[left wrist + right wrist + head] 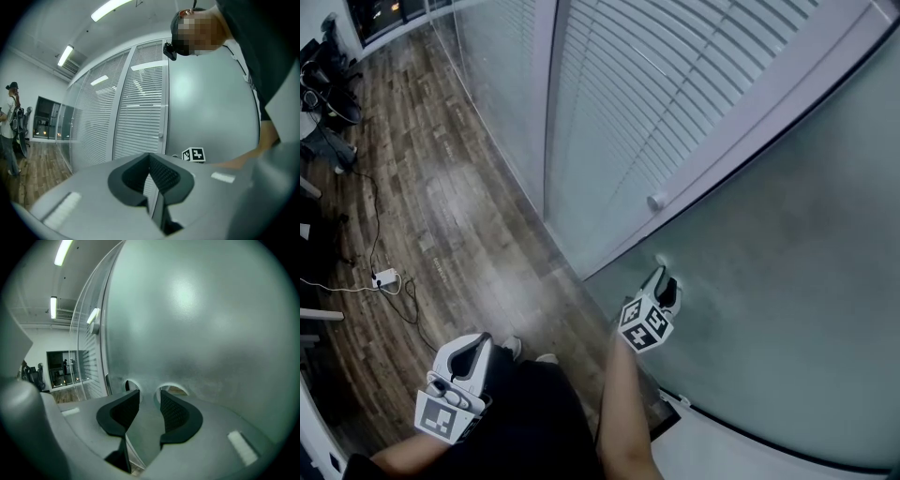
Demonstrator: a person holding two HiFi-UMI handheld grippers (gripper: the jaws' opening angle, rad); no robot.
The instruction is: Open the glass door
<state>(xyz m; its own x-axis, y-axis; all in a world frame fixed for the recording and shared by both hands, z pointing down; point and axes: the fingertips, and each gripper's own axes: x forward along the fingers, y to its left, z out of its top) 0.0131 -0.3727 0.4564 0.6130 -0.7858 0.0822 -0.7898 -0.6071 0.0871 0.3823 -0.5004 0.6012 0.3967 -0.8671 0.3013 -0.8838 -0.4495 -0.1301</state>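
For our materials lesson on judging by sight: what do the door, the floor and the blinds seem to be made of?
Door: apparently frosted glass, matt grey-green; it glows evenly and shows nothing sharp behind.
Floor: wood or wood-look laminate planks, slight sheen; grain, seams and a soft glare patch show.
Blinds: pale horizontal slats, metal or plastic; the look cannot settle which.
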